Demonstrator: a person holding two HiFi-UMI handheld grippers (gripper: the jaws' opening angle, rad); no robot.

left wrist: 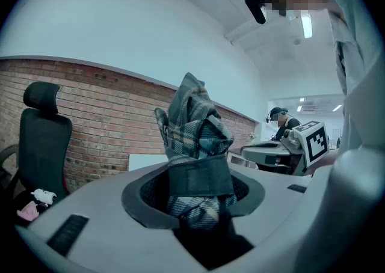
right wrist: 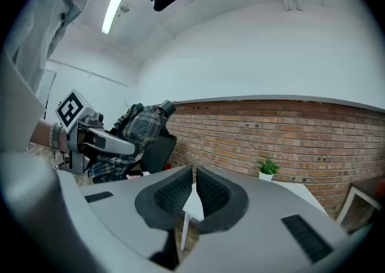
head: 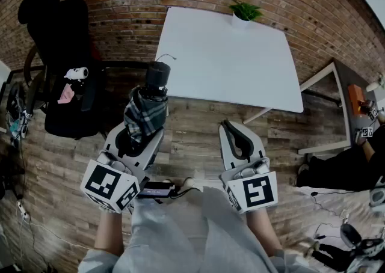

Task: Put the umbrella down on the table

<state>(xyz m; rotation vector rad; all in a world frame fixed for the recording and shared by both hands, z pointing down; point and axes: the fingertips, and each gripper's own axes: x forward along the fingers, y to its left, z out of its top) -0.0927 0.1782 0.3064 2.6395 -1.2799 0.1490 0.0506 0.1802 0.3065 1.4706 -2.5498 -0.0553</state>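
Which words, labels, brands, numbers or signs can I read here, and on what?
No words, brands or numbers can be read anywhere.
Cube on the left gripper: only a black-and-white square marker, no letters.
Cube on the right gripper: same kind of pattern.
The umbrella: plaid cloth, no label visible.

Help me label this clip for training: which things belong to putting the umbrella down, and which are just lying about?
Part of the job: plaid umbrella, clamped in the left hand-held gripper; white table.

Just lying about: black office chair; potted plant on the table's far edge.
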